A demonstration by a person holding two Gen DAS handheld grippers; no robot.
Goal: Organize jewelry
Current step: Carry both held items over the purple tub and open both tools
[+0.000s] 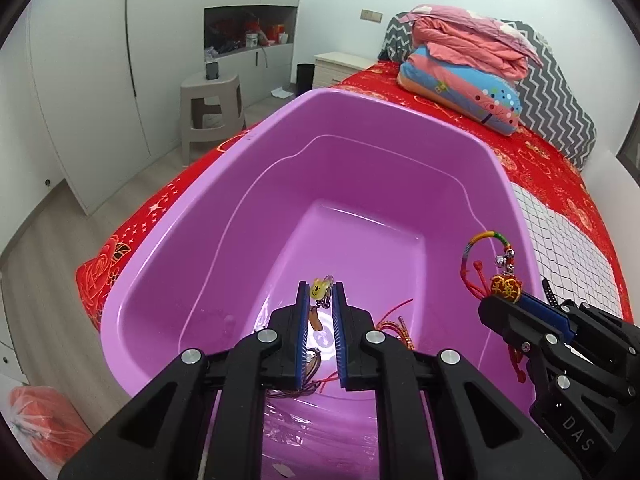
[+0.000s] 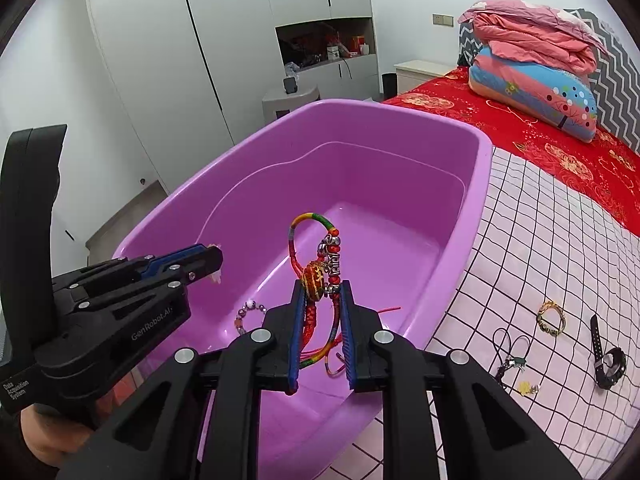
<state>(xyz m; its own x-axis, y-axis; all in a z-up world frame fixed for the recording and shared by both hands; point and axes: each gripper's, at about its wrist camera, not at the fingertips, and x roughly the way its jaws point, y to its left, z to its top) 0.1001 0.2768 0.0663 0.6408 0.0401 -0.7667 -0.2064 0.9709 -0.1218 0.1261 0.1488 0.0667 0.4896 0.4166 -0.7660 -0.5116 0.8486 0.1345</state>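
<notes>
Both tongs, our left [image 1: 320,300] and right [image 2: 322,294], hang over the large purple plastic tub [image 1: 256,216] on the red bed [image 1: 552,152]. Right pinches a rainbow-corded knotted charm [image 2: 314,276]; left grips a small yellow bear-face keychain [image 1: 318,289].

Right gripper [image 2: 321,300] fingers [image 2: 298,320] clamp multicolour bracelet [image 2: 316,276] over purple tub [image 2: 476,184]
</notes>
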